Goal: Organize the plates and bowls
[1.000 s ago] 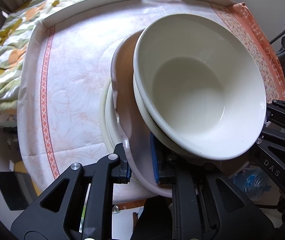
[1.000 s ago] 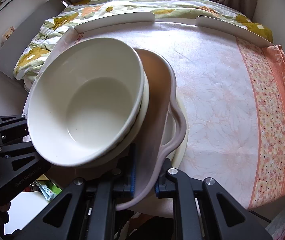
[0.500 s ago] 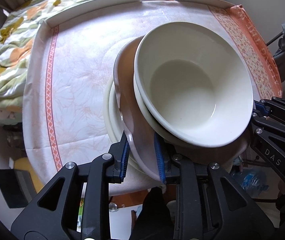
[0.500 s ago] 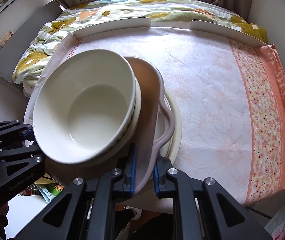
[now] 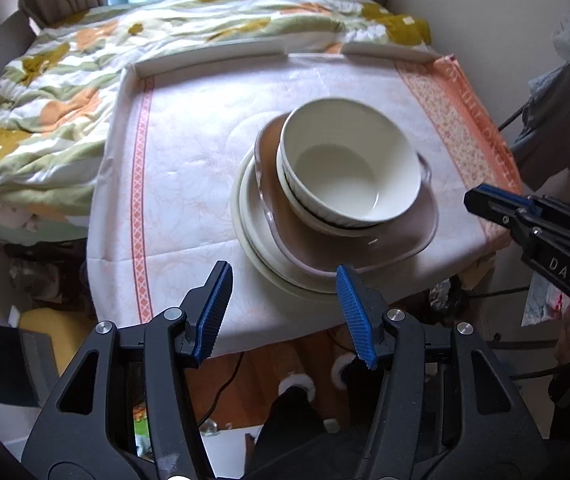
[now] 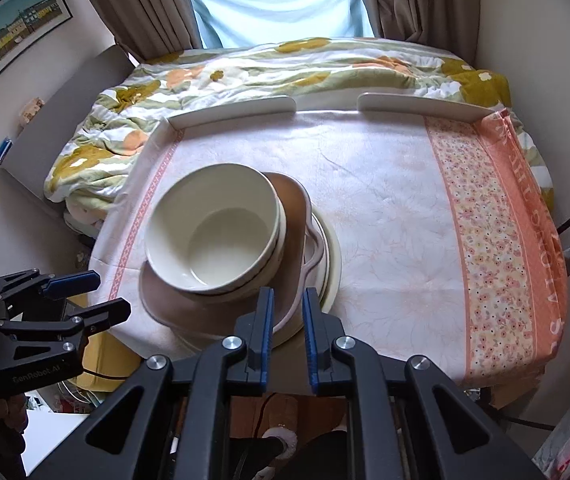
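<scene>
Inspector: The pink dish [image 5: 365, 240] with the bowls [image 5: 349, 168] now sits on the cream plate [image 5: 261, 236]. You have let go.

Operator: Claws?

Inspector: Left gripper [image 5: 285, 312] opening, empty. Right gripper [image 6: 287, 336] narrow, holding nothing, lifted clear of the plate.

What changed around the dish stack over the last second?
Both claws released the brown plate and backed up and away. The left claw is opening, empty; the right claw stays shut, clear of it. Nested bowls and cream plate stay stacked on the tablecloth.
</scene>
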Available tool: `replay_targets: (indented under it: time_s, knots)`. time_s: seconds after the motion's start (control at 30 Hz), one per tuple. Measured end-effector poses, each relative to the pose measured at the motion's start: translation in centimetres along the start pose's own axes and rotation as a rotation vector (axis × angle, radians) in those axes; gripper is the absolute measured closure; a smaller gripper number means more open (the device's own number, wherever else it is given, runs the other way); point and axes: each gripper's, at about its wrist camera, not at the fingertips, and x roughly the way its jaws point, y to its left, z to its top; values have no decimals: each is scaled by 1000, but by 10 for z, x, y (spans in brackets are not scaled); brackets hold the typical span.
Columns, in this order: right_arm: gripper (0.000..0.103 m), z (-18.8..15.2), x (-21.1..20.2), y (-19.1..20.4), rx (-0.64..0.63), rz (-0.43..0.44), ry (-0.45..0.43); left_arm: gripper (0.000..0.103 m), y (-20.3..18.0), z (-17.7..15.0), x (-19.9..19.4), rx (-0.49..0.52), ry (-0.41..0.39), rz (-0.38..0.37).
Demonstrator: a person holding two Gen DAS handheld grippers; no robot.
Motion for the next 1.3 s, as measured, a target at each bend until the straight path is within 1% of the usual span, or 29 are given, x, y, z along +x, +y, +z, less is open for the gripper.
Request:
replay_targets:
  time_s: [0.1,0.13,0.17,0.2,0.23,0.27,0.3,0.33,0.37,0.43,0.5,0.53,0.6,0.67,0.73,0.9,1.03,1.3]
  knots:
    - [90,-1,-30,6,-17,13,-56,51,-9,-2,-45,-24,-148,-5]
    - [90,-1,-41,8,-25,10,-83,46,-13,-3,-59,-33,-203,-1]
    - [83,-1,-54,9,-35,3,-114,41,-18,-3,-76,-43,-260,1]
    - [75,-1,-66,9,-45,-3,-141,27,-21,-4,-90,-51,-317,2]
    - [49,-2,-80,9,-52,-10,-176,15,-24,-4,-106,-59,-384,6]
    - [19,-1,-94,9,-53,-17,-215,10,-27,-5,-121,-63,-445,10]
    - [9,-1,-107,7,-54,-23,-255,2,-32,-5,-136,-61,-506,16]
    - [4,0,-120,5,-55,-28,-296,0,-36,-5,-149,-56,-560,32]
    - [4,2,-132,4,-53,-37,-336,0,-41,-6,-161,-50,-612,54]
    - [4,6,-155,1,-44,-62,-401,0,-51,-6,-179,-32,-689,96]
    - [3,10,-173,-2,-43,-84,-465,0,-61,-6,-190,-11,-743,137]
    - [2,10,-181,-3,-39,-99,-493,0,-66,-5,-193,0,-755,152]
    - [1,12,-195,-7,-26,-119,-546,0,-74,-5,-196,6,-765,172]
    - [1,11,-202,-10,-16,-147,-577,0,-79,-5,-197,6,-776,173]
    - [1,10,-206,-13,-17,-175,-598,0,-82,-8,-199,-1,-784,165]
    - [1,6,-211,-15,-20,-196,-640,0,-87,-11,-198,-14,-797,144]
    - [1,6,-214,-17,-29,-203,-662,0,-93,-11,-197,-1,-807,159]
    - [1,5,-215,-15,-28,-193,-668,0,-98,-12,-196,2,-811,168]
